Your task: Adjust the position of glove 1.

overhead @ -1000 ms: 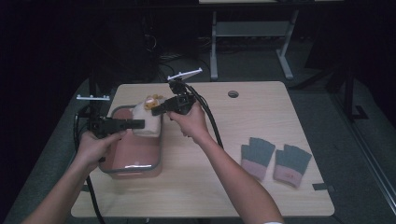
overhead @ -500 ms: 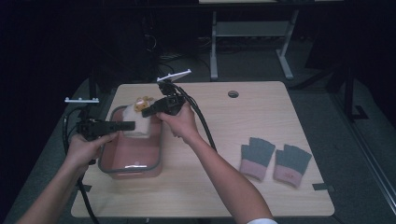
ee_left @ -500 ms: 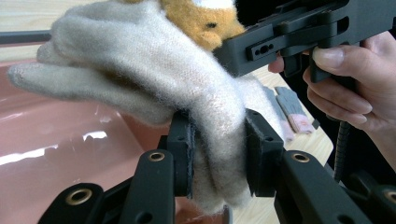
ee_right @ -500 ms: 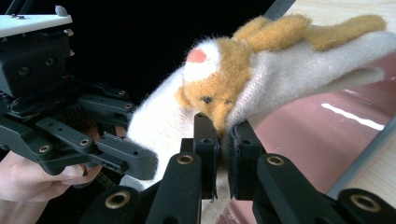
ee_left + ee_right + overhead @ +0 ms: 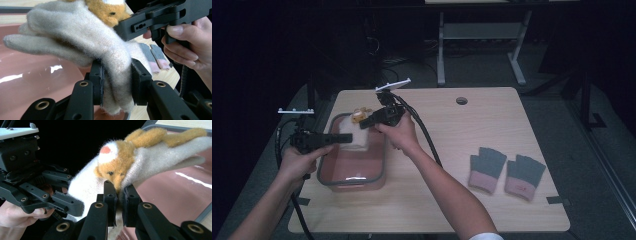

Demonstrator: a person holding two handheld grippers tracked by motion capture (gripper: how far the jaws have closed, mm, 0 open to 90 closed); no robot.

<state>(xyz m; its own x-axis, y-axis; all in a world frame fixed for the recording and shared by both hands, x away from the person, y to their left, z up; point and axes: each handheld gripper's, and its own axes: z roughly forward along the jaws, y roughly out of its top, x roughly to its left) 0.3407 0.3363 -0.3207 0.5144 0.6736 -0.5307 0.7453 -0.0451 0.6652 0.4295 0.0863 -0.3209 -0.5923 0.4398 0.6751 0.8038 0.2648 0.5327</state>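
Cream fuzzy gloves (image 5: 355, 136), a pair with a small orange plush animal face sewn on, hang in the air just above the far end of a pink-bottomed storage bin (image 5: 352, 177) on the left side of a wooden table (image 5: 452, 210). At the far left, the left gripper (image 5: 346, 138) is clamped on the gloves' cuff end. Next to it, the right gripper (image 5: 364, 124) is pinched on the edge beside the plush face. Both claws grip the same bundle, which stretches between them with its long axis running roughly left to right, and the bin lies directly below. The coming move likely turns on that: lowering both hands together should set the gloves inside. Farther right on the table, well apart, lie grey gloves (image 5: 507, 172) with pink cuffs.

The left gripper view shows the woolly fingers (image 5: 50, 37) splaying over the pink bin floor (image 5: 37, 75). The right gripper view shows the face (image 5: 112, 165), with its pink spot and dark eye, touching the jaws.
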